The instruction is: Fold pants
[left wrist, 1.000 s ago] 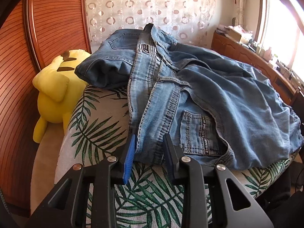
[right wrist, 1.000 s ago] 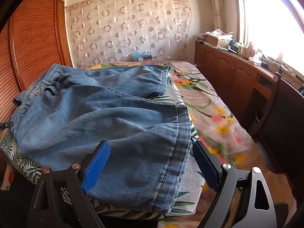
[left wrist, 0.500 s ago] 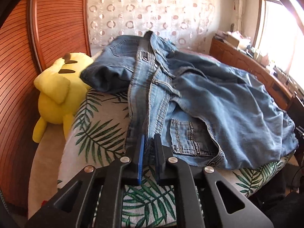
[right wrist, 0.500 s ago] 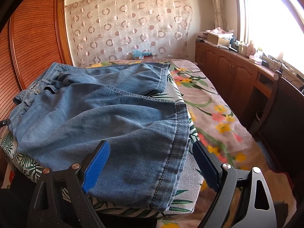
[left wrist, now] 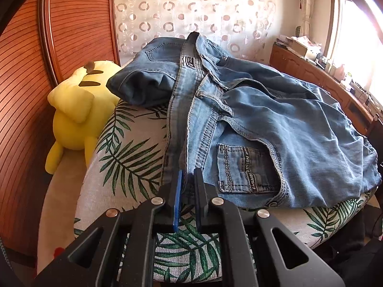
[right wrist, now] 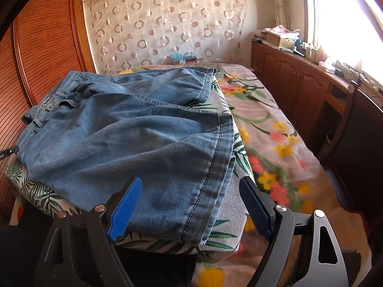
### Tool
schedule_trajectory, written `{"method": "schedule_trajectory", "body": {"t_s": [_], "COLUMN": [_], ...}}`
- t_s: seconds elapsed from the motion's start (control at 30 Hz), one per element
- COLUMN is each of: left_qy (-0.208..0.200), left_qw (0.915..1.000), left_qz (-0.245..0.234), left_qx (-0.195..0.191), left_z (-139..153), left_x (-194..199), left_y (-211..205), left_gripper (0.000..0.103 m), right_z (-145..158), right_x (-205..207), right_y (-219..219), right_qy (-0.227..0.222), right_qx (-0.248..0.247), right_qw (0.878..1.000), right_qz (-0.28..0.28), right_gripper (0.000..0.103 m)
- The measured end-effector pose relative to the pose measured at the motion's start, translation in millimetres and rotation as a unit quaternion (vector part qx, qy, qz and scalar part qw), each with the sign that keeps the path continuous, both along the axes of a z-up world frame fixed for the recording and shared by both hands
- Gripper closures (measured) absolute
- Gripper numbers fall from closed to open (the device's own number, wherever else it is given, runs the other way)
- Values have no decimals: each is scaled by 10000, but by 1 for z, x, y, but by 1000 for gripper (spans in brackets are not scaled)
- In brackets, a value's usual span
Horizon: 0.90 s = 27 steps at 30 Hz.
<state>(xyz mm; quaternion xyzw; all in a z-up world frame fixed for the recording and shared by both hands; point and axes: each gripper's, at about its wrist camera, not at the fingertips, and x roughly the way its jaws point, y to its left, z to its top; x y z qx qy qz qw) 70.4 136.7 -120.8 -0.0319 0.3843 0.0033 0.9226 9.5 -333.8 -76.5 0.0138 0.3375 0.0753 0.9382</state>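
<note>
Two tongs on the job, only one gripping. Left tongs (left wrist: 188,175) are pressed together on the waistband edge of the jeans (left wrist: 251,124), low centre of the left view, denim pinched between the pads. Right tongs (right wrist: 191,205) are spread wide at the bottom of the right view, straddling the leg hem, holding nothing.

Jeans lie across the leaf-print cushion (left wrist: 124,157) on the bed (right wrist: 275,143): waistband end at the left of the right view, both legs running toward the right. In the left view the far side of the waistband is bunched up in a dark roll at upper centre, beside the yellow plush toy (left wrist: 74,110).

Progress, my read: early. Legs look roughly stacked one over the other lengthwise, but not squared up, with the upper leg lying skewed toward the top of the right view. Fabric is wrinkled and no crosswise fold is visible.

Left to do:
- right tongs close on the hem
- pull taut between the two ends, flatten the bunched waist
- fold hem toward the waistband, then tidy

Risk: hem layers are thick, so the right tongs may catch only the top layer
</note>
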Motion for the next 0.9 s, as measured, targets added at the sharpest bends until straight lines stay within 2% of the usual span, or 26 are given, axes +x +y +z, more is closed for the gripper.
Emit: {"method": "schedule_trajectory", "body": {"t_s": [0.5,0.57,0.73,0.8,0.9], "left_qy": [43,39,46,50,34], "left_qw": [9998,9999,9998,9999,9999], "left_qz": [28,29,41,64,99], "left_qx": [166,165,166,148,130], "left_z": [-3,-2,-2,-1,3], "left_x": [2,2,2,1,-2], "left_y": [-5,-5,-5,-4,-3], "left_gripper": [93,93,91,90,86], "right_z": [-2,-2,-2,1,6], "right_x": [-21,-20,-17,-15,-16], "right_y": [3,2,2,4,5], "right_qy": [306,331,364,341,237], "right_qx": [-87,-95,-205,-196,-283], "right_qw": [9992,9991,9989,9989,9989], "right_qz": [241,236,205,260,288], "right_gripper": [39,47,77,84,88]}}
